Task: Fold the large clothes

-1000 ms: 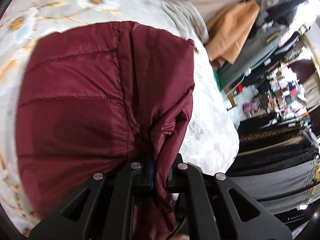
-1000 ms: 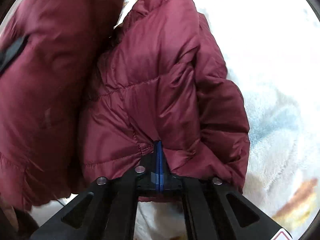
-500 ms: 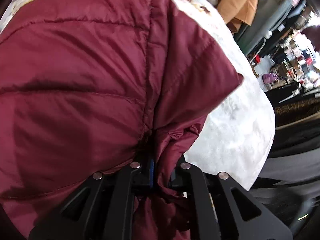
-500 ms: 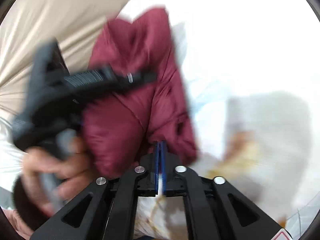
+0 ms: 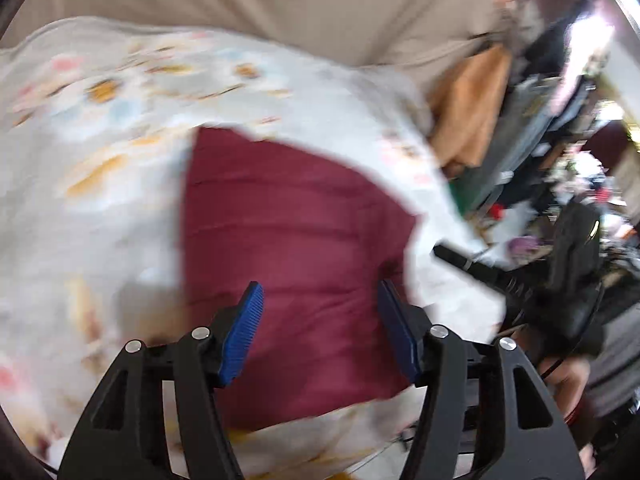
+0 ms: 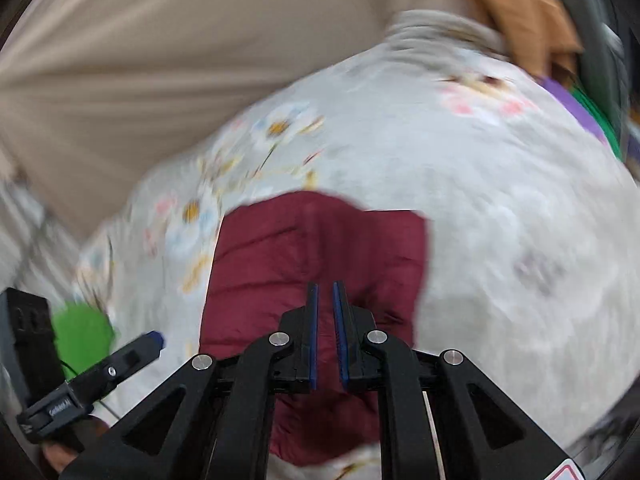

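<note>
Left wrist view first: floral bedspread [image 5: 100, 168] on the left, the folded maroon jacket [image 5: 296, 240] lying flat on it, and the left gripper [image 5: 320, 324] above with its blue pads spreading wider, nothing pinched. Only this view shows the cluttered shelves [image 5: 560, 128] at right. Over to the right wrist: a green patch [image 6: 82, 328] at far left appears only here, then the right gripper [image 6: 325, 332], fingers nearly together, a thin gap, empty, over the same jacket.
</note>
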A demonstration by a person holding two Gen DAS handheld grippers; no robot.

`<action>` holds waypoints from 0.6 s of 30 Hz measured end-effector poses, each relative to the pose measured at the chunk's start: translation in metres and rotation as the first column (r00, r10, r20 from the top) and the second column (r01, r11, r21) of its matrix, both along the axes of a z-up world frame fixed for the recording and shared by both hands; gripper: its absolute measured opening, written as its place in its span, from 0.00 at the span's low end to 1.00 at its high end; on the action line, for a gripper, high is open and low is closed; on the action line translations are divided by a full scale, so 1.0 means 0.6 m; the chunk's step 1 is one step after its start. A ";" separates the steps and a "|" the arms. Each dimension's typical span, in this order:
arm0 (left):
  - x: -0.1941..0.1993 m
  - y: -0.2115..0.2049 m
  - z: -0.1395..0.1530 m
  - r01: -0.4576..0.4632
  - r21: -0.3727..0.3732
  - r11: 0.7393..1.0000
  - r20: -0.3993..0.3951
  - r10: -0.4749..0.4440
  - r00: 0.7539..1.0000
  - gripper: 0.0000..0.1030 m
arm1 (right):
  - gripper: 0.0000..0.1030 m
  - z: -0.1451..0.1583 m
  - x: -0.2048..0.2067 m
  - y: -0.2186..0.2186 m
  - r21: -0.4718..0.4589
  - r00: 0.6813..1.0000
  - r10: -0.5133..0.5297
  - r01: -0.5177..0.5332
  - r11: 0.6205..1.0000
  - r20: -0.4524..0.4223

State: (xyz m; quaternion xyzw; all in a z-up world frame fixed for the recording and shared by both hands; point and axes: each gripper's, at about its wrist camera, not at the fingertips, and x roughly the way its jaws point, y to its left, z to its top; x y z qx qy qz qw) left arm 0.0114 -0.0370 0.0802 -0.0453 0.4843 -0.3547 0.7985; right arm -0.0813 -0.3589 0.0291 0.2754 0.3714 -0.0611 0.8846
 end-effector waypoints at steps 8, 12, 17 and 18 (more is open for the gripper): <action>-0.032 -0.028 -0.073 0.073 0.097 0.993 -0.062 -0.067 0.996 0.46 | 0.00 -0.057 0.087 0.012 -0.077 0.991 -0.012 0.002 0.997 -0.132; -0.029 -0.085 -0.115 0.091 0.168 0.982 -0.086 -0.077 0.993 0.37 | 0.00 -0.114 0.093 -0.033 -0.036 0.979 -0.079 0.074 0.997 -0.188; -0.032 -0.110 -0.150 0.116 0.245 0.962 -0.073 -0.101 0.992 0.35 | 0.00 -0.180 0.101 -0.045 0.015 0.973 -0.069 0.074 0.997 -0.222; -0.032 -0.117 -0.156 0.120 0.265 0.957 -0.066 -0.106 0.992 0.35 | 0.00 -0.190 0.106 -0.048 0.021 0.973 -0.063 0.070 0.997 -0.224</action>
